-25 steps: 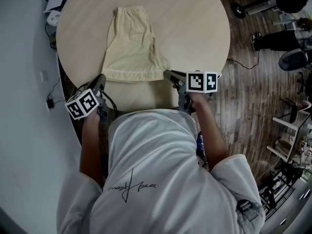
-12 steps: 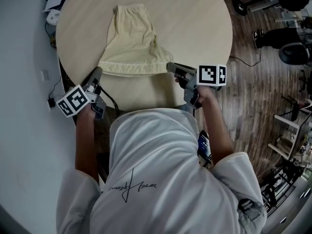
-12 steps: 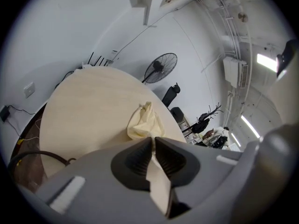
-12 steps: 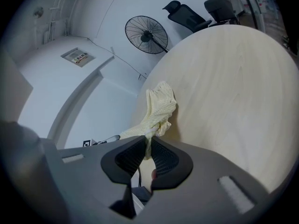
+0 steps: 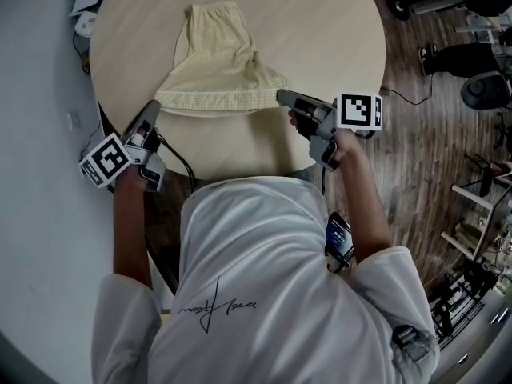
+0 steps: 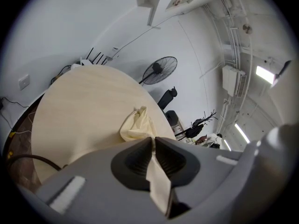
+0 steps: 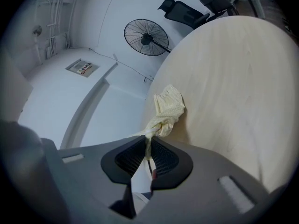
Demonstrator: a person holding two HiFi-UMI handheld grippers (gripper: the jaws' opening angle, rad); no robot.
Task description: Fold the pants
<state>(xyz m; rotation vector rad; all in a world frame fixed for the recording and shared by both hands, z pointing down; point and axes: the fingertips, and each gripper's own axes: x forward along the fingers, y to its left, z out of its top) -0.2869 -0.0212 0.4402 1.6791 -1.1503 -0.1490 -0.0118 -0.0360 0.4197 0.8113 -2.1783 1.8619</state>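
Fingers point(image 6: 134, 160) of left gripper point(image 5: 153, 106) and right gripper point(image 5: 282, 97) pinch lower corners of pale-yellow checked shorts point(image 5: 216, 62), waistband pointing up-frame.

The bench point(image 5: 320, 22) is cut off at the far edge; the person's shirt point(image 5: 264, 254) hides its near rim. Both near corners of the pants point(image 5: 220, 62) are pinched out of sight.

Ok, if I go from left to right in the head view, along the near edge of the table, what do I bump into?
Left gripper → yellow pants, pinched at both near corners → right gripper.
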